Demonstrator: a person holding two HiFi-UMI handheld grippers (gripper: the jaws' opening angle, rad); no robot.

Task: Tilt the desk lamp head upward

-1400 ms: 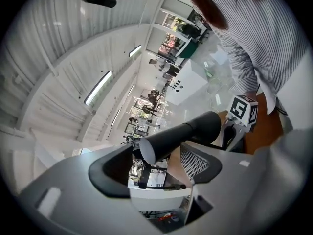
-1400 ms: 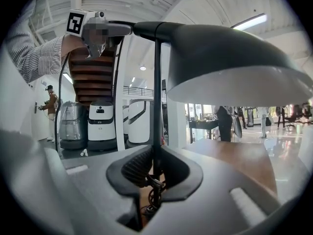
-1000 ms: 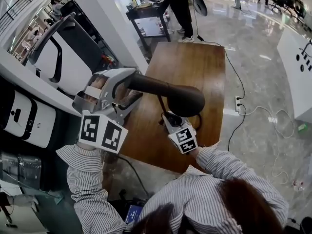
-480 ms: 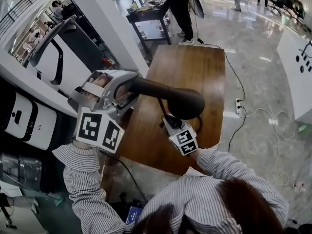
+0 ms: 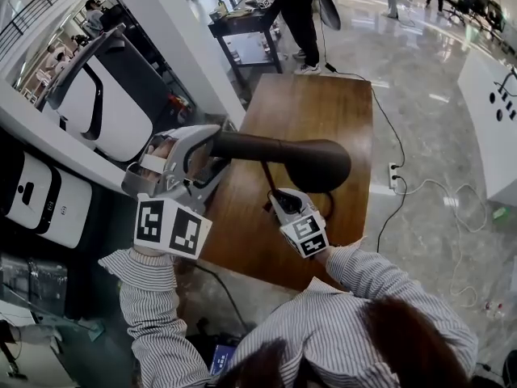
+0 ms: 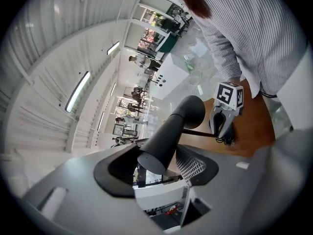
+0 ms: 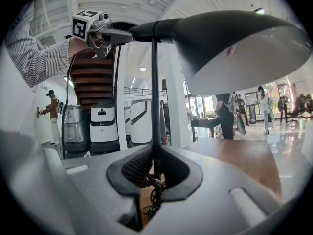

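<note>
A black desk lamp stands on the wooden table (image 5: 323, 103). Its cone-shaped head (image 5: 319, 164) lies roughly level above the table, wide end to the right. My left gripper (image 5: 212, 153) is shut on the head's narrow rear end (image 6: 168, 133), which sits between the jaws (image 6: 156, 163). Lower down, my right gripper (image 5: 284, 199) is shut on the thin upright stem (image 7: 155, 92) near the base, the stem running between its jaws (image 7: 154, 175). From there, the head's white inside (image 7: 234, 43) faces down.
A black cart (image 5: 246, 31) with a person (image 5: 295, 14) beside it stands behind the table. White machines (image 5: 105, 103) line the left side. A power strip with cables (image 5: 396, 172) lies on the floor to the right, near a white counter (image 5: 493, 111).
The left gripper's jaws have narrowed onto the lamp head's rear end and shifted slightly toward me. The head's wide end has moved a little up and right. The right gripper has barely moved.
</note>
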